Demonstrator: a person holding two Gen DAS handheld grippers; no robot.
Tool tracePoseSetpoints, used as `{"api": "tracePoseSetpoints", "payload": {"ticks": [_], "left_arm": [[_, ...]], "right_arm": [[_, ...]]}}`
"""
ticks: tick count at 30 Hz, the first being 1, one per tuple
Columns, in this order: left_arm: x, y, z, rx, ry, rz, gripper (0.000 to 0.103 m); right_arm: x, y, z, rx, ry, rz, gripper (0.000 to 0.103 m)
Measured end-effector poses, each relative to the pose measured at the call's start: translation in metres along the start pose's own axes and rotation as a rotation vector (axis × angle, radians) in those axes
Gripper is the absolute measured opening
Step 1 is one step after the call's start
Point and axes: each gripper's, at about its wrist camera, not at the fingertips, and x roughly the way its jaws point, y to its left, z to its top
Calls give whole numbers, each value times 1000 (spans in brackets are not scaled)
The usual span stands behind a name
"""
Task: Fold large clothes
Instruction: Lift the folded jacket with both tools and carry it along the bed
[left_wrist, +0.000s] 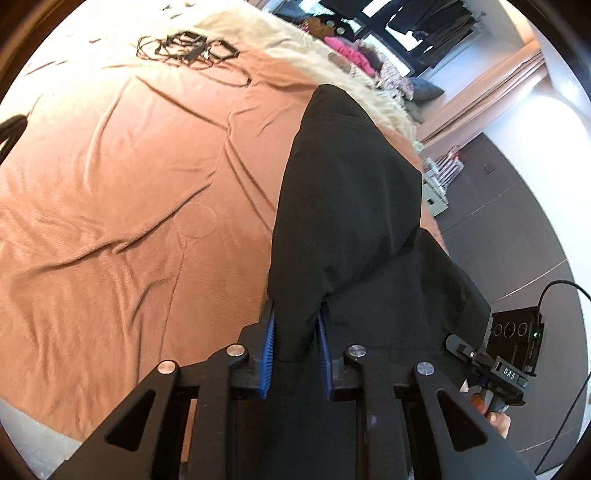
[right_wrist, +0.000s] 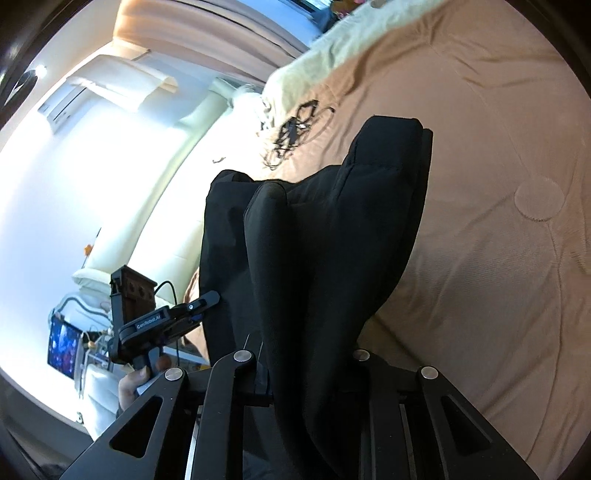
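**Both hand-held grippers clamp a black garment above the bed**

The left hand-held gripper is closed on a fold of the black garment; its blue-padded fingers press the cloth from both sides, and the fabric bunches between them. From that grip the garment runs away from the camera as a long, dark, sloping sheet with a rounded far end over the bed.

The right hand-held gripper is likewise closed on the same black garment. Its fingertips are hidden under the cloth, which rises out of the jaws in thick upright folds with two rounded tops and a taller squared one.

Each gripper shows in the other's wrist view, off to the side at the garment's near edge: the right one low at the right of the left view, the left one low at the left of the right view, each with a person's fingers around its handle.

Beneath the garment lies the bed with a creased tan-orange bedspread. Farther off on it rests a tangle of black cables, well apart from the garment. A pale fluffy blanket covers the bed's far end. Beyond it hang dark clothes on a rack, with a pile of pink and patterned clothing nearby.
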Motion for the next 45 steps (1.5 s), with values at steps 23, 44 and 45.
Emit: {"api": "tracePoseSetpoints", "payload": {"ticks": [23,44,45], "left_arm": [[-187,20,-10,18,-300,-91,14],[-305,157,50,120,-485,0,2],[-292,184,52,64,-443,15,2]], "right_arm": [[-2,182,-27,-230,-30,121,21],[195,274,-32,-314,123,113,11],[217,260,-29,-263,149,88,11]]}}
